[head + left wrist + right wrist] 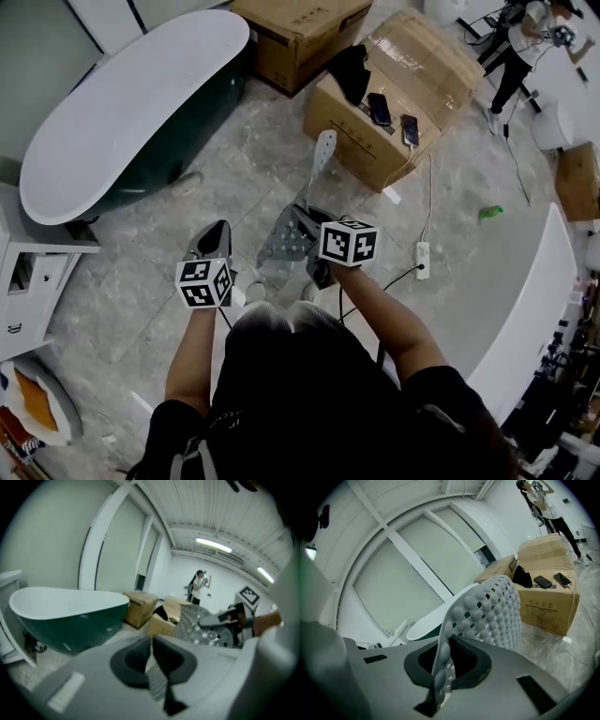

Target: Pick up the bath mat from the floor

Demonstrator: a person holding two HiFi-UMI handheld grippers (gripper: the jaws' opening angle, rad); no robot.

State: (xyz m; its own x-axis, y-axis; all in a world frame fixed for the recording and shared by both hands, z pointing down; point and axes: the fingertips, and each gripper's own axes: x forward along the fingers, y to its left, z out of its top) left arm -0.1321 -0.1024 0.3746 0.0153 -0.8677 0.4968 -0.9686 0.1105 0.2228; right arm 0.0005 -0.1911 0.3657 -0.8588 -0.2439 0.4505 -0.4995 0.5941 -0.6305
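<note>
Jaws on my left gripper [151, 645] are pinched together on a thin edge of the grey, bubbled, perforated rubber bath mat [492, 616]. My right gripper [440, 660] has its jaws clamped on another edge of it. I see the mat held up between the two grippers above the grey marbled floor [234, 178], with the dark green, white-lined bathtub [131, 122] to one side and the brown cardboard box [394, 103] beyond it.
</note>
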